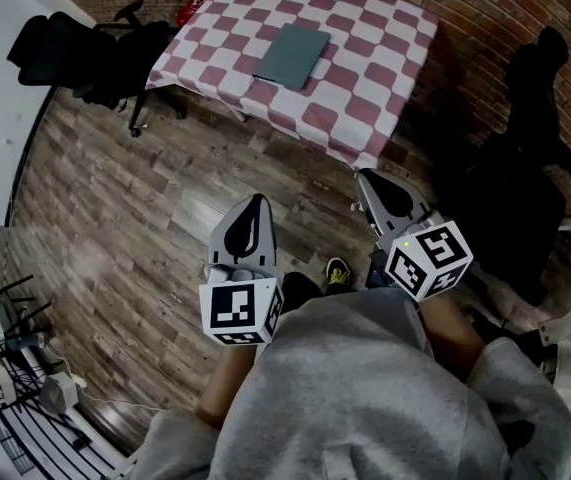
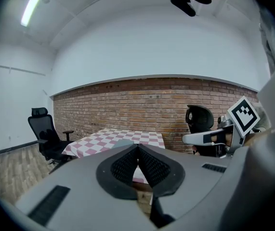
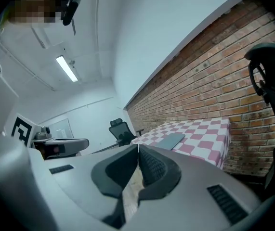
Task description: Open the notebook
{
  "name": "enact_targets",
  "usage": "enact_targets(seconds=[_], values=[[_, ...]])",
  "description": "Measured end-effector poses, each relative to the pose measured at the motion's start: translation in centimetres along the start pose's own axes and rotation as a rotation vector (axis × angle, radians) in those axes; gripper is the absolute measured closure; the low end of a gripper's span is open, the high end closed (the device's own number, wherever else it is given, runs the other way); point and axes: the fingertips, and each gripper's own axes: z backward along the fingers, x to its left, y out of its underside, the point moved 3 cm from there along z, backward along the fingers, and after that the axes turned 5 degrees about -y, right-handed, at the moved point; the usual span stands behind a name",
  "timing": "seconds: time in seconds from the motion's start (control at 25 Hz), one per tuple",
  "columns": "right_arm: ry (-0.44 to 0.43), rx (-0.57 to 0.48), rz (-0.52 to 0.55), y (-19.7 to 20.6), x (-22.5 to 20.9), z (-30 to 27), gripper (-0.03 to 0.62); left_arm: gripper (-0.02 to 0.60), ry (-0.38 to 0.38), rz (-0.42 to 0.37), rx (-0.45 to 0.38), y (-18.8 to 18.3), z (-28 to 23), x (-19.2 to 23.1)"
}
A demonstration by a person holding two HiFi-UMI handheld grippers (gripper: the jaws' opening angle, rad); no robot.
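Left tool and right tool pressed together, empty; closed notebook lies on checkered table.

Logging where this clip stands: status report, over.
Left gripper and right gripper: jaws shut, nothing held, short of the table. Notebook closed, flat on the table. Only wooden floor between; office chair off to one side.

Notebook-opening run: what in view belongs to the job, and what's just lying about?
Job:
- notebook, closed, on the checkered table
- left gripper and right gripper, both shut, empty, short of the table

Lying about:
- black office chair left of the table
- dark chair right of it
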Motion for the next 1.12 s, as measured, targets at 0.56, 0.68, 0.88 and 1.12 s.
enact_targets(seconds=[0.56,0.68,0.88,1.12], values=[[0.022,0.004,-0.013,-0.6,-1.7,-3.9,0.568,0.571,0.084,-0.055,0.034,-0.4,-6.0,1.2],[0.045,0.005,-0.022,-1.2,-2.7,-6.0,0.568,0.571,0.111,-0.065,0.041,-1.0,-8.9,2.4],[0.100,0.015,-0.032,-2.4,-5.4,-9.0,0.568,0.571,0.167,-0.077,0.057,-2.0,-14.1,3.7],[0.145,0.029,-0.050,-3.3,-7.7,-12.1,0.568,0.571,0.214,-0.130,0.092,-2.7,-19.7,5.7]])
